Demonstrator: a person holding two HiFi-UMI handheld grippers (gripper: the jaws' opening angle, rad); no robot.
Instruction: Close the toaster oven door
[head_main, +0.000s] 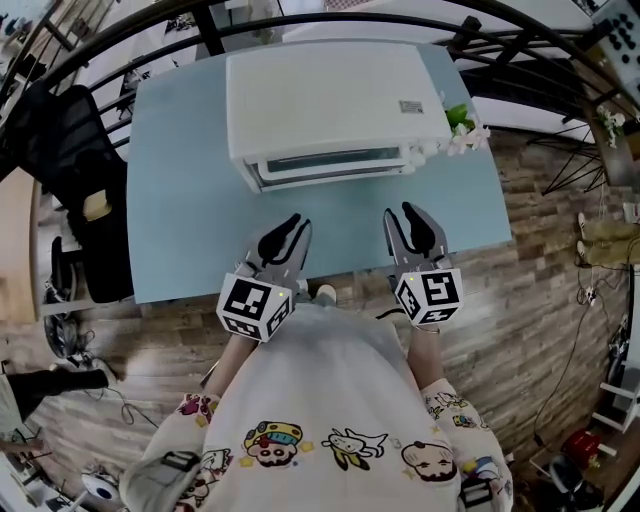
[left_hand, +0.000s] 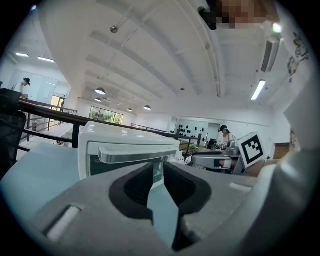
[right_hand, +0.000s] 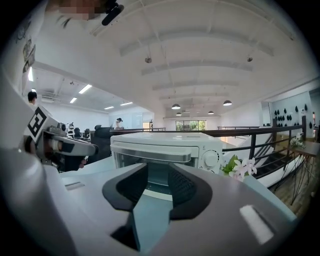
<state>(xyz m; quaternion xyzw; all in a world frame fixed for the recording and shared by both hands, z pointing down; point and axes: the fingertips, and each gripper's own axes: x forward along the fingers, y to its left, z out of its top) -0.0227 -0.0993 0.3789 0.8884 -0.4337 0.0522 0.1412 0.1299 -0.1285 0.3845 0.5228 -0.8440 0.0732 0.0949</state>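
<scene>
We held the left gripper (head_main: 287, 228) above the near part of the blue desk (head_main: 180, 200), its jaws a little apart with nothing between them. The white toaster oven (head_main: 330, 100) sat at the desk's far side, its door (head_main: 335, 163) upright and shut. Our right gripper (head_main: 408, 218) was released too, and empty. Flowers (head_main: 462, 128) stood just beside the oven's right end.

Head view looks steeply down on the table (head_main: 180, 200). Both gripper views face the toaster oven (head_main: 330, 100) front from the near edge.
</scene>
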